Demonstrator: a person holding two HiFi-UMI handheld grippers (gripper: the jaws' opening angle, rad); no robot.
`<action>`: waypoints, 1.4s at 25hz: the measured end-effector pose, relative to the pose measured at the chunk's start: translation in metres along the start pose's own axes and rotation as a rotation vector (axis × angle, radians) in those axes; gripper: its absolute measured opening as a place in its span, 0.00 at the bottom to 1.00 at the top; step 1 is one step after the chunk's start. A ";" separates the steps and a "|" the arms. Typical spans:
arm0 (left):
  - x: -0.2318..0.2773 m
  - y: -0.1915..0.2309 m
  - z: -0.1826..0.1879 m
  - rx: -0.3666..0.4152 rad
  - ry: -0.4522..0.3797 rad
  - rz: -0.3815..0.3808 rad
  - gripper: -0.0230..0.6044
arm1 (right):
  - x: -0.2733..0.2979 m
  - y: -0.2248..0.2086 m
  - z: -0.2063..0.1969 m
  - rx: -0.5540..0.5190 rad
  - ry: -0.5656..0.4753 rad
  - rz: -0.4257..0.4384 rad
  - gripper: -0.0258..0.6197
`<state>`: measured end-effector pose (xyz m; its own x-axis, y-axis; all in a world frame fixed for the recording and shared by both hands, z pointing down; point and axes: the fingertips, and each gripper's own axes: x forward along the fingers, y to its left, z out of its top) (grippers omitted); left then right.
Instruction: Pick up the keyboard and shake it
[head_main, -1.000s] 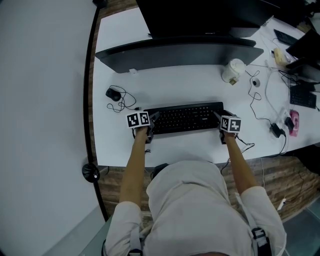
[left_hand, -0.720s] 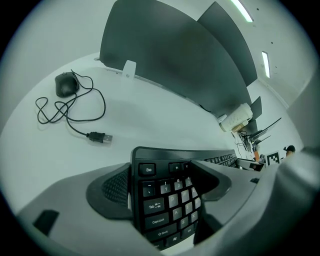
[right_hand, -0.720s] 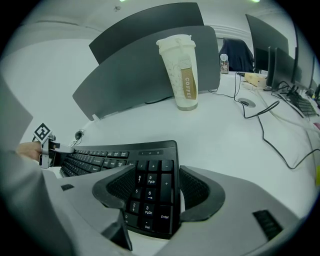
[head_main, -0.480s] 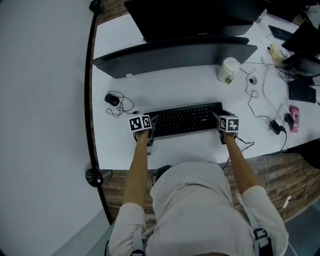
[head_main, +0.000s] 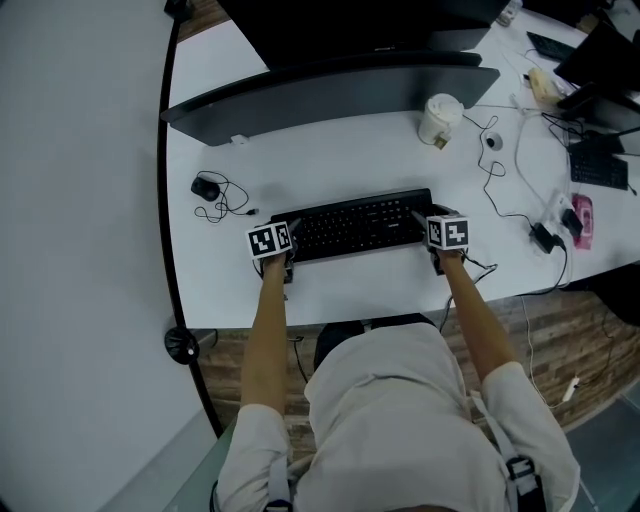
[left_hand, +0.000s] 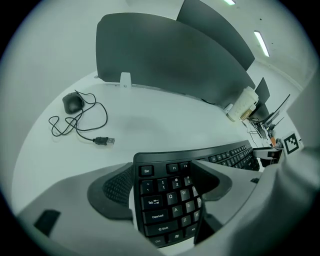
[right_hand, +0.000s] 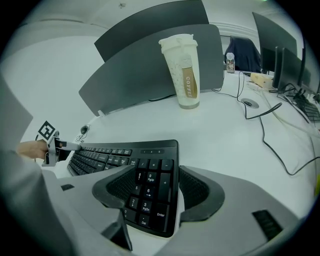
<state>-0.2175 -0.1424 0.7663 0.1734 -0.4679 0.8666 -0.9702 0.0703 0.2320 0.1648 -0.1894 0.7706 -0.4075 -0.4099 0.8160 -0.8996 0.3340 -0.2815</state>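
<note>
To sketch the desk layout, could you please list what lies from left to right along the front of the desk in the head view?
mouse → left gripper → keyboard → right gripper → black adapter → pink object

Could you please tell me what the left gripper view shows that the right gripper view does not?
Only the left gripper view: the Esc and Tab end of the keyboard between the tongs of the left gripper, and the marker cube of the right gripper. Only the right gripper view: the number-pad end between the right gripper's tongs, black cables on the right, and the left gripper's marker cube. Both: the keyboard, the coffee cup, the dark curved panel and the white desk.
</note>
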 end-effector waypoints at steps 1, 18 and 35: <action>-0.001 -0.001 -0.001 0.008 -0.006 0.004 0.62 | -0.002 0.000 -0.001 -0.006 -0.001 0.003 0.47; -0.077 -0.059 -0.039 -0.047 -0.308 -0.136 0.62 | -0.065 0.060 -0.025 -0.160 -0.111 0.054 0.42; -0.175 -0.083 -0.098 0.085 -0.549 -0.290 0.28 | -0.115 0.174 -0.099 -0.060 -0.284 0.007 0.23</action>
<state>-0.1510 0.0199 0.6392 0.3415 -0.8434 0.4148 -0.9106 -0.1876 0.3682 0.0702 0.0001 0.6782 -0.4492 -0.6257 0.6378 -0.8890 0.3842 -0.2493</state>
